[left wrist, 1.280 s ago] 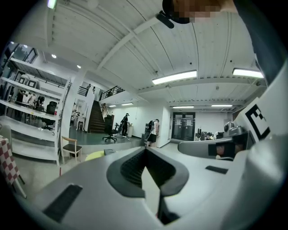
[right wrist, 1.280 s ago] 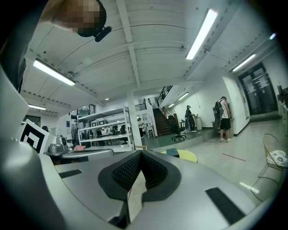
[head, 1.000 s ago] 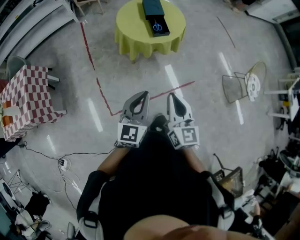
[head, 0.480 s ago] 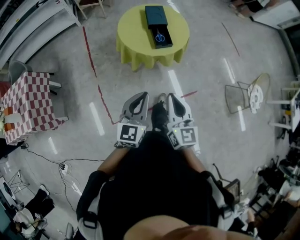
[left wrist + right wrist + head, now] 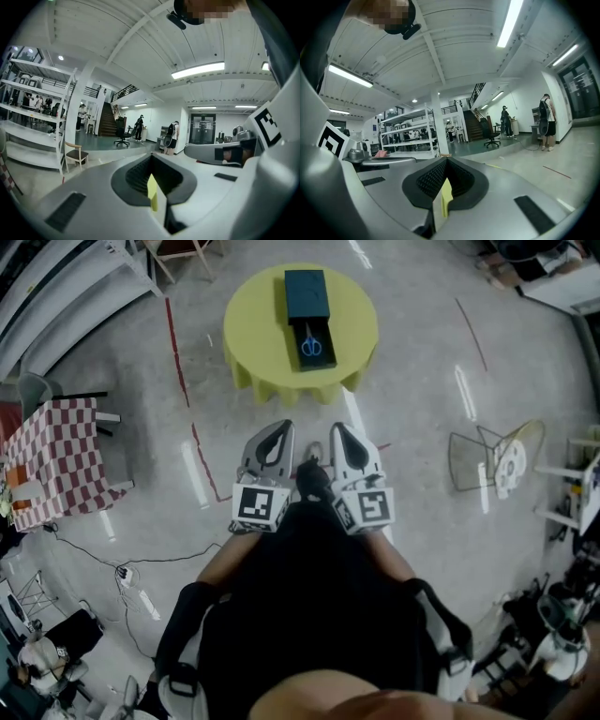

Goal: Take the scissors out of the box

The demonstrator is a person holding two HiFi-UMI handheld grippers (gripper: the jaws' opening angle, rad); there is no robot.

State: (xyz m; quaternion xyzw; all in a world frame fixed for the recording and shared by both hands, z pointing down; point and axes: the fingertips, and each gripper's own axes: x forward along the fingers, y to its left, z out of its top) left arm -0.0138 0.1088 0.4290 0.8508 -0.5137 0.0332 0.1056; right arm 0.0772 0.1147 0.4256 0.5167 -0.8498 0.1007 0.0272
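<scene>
**A:** Where are the scissors (image 5: 310,341)?

**B:** Lying flat in the open tray (image 5: 323,354) of the box (image 5: 307,292), at the end of it toward the near edge of the bench (image 5: 248,338). The dark box runs from the middle of the round bench out to that edge. Nothing touches it.

**A:** What do they look like?

**B:** Small, with blue handle loops. A thin pale line of blades seems to point toward the far edge, though it is too small to be sure. I'd judge them thin and light, sitting low between the tray walls.

**A:** And the grippers?

**B:** The left gripper (image 5: 277,427) and the right gripper (image 5: 339,429) are side by side over the floor (image 5: 422,381), well short of the bench. Each gripper view shows its fingers (image 5: 93,192) clenched together with nothing between them.

**A:** What could go wrong?

**B:** Clenched fingers can't take anything, so one pair must part first. Flat scissors give little to pinch. The tips may strike the tray wall and shove the box across the bench, perhaps off the near edge. Pinched by one loop alone, the scissors could swing or slip out. The other gripper may need to steady the box.
</scene>
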